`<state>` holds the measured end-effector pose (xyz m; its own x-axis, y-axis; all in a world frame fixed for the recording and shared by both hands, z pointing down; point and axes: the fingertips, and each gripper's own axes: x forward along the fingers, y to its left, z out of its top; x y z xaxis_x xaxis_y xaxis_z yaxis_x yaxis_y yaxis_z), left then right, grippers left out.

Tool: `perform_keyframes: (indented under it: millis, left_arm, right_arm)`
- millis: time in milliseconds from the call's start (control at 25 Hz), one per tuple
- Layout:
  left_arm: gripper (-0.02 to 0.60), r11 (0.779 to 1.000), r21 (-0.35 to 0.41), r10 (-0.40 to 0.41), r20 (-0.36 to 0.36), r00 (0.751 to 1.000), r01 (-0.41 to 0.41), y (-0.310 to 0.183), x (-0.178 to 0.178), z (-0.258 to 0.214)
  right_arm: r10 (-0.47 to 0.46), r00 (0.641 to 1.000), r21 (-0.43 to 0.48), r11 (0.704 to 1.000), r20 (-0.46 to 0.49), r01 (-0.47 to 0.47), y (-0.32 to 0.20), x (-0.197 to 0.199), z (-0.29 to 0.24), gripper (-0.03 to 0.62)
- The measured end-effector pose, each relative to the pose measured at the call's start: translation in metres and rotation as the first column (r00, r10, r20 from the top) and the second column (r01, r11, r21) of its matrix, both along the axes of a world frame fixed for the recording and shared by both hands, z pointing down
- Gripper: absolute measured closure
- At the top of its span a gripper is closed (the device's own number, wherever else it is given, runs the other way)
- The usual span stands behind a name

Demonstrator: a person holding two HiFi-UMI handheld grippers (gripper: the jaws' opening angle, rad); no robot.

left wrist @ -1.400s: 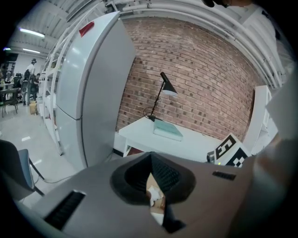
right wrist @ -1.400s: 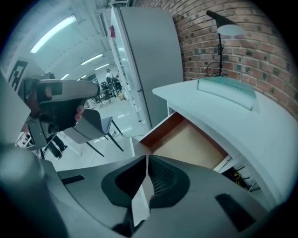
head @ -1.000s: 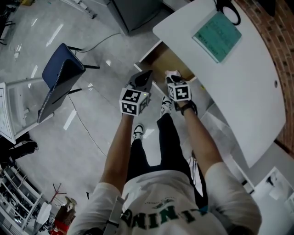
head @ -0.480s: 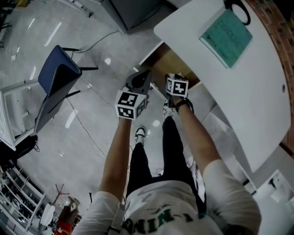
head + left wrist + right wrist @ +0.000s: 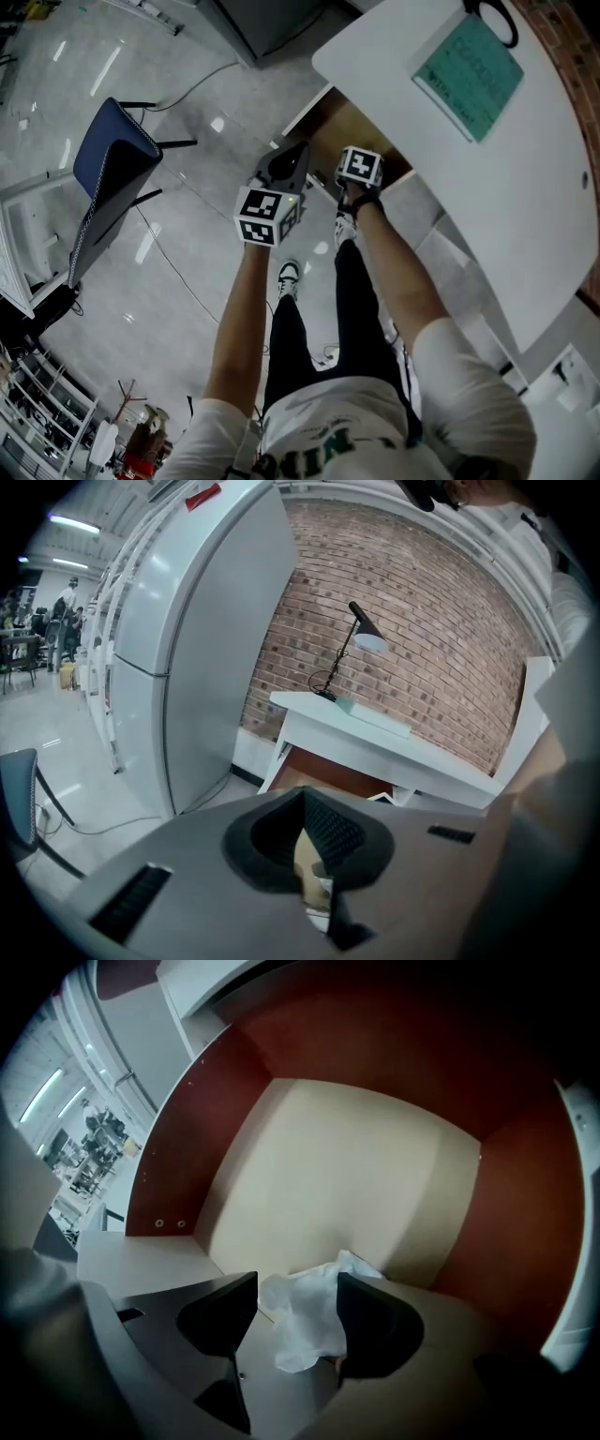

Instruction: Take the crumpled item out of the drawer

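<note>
A crumpled white item (image 5: 305, 1321) lies on the pale floor of the open drawer (image 5: 328, 1176), near its front right corner. My right gripper (image 5: 295, 1290) reaches down into the drawer and its jaws are opening. The item sits between the jaws with a gap at the left pad. In the head view the right gripper (image 5: 356, 161) hangs over the brown drawer (image 5: 347, 127) under the desk. My left gripper (image 5: 292, 159) hovers just left of the drawer, outside it. Its pads (image 5: 328, 832) nearly meet, with nothing between them.
The white desk (image 5: 487, 187) overhangs the drawer and carries a green pad (image 5: 469, 64). A blue chair (image 5: 112, 178) stands on the floor at left. A grey cabinet (image 5: 187, 667), a desk lamp (image 5: 361, 635) and a brick wall lie beyond. The person's legs are below the grippers.
My right gripper has moved a little farther over the drawer. The left gripper has shifted only slightly.
</note>
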<state>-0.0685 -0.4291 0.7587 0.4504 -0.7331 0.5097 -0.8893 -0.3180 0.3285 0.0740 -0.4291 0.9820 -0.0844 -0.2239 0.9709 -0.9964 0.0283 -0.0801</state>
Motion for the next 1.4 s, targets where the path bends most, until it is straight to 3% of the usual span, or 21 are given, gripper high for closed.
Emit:
perform_keyframes:
  millis: [80,200,400,480,600,800,1120,1400]
  left_arm:
    - [0.589,1.000,-0.003,-0.007,0.000,1.000,0.007,0.000,-0.003,0.003]
    - [0.589,1.000,-0.005,-0.017,0.002,1.000,0.017,0.000,-0.007,0.007]
    - [0.589,0.999,-0.018,-0.026,0.003,1.000,0.026,0.003,-0.008,0.010]
    - [0.589,0.999,-0.019,-0.033,0.004,0.999,0.033,0.004,-0.010,0.008]
    - [0.589,0.999,-0.018,-0.041,0.002,0.999,0.041,0.008,-0.015,0.001]
    - [0.589,0.998,-0.014,-0.058,0.000,0.998,0.058,0.018,-0.020,-0.013]
    - [0.589,0.999,-0.027,-0.043,-0.009,0.999,0.042,0.052,-0.014,-0.043]
    - [0.589,0.999,-0.010,-0.043,-0.028,0.999,0.043,0.094,-0.006,-0.093]
  right_arm:
    - [0.008,0.999,-0.003,1.000,-0.045,-0.008,0.002,0.007,0.004,0.350]
    - [0.038,0.996,0.011,0.999,-0.077,-0.037,0.002,0.014,0.006,0.429]
    - [0.019,0.997,0.015,1.000,-0.081,-0.018,0.008,0.020,0.004,0.551]
    - [-0.006,1.000,0.001,1.000,-0.016,0.006,0.017,0.005,-0.002,0.565]
    - [-0.016,0.985,0.004,1.000,0.170,0.016,0.027,-0.035,-0.013,0.571]
    - [-0.077,0.997,0.101,0.992,-0.005,0.077,0.025,0.000,-0.040,0.576]
    - [-0.093,0.993,0.209,0.975,0.073,0.076,0.043,-0.004,-0.116,0.579]
    - [-0.100,0.992,0.342,0.937,0.082,0.066,0.068,0.015,-0.200,0.580]
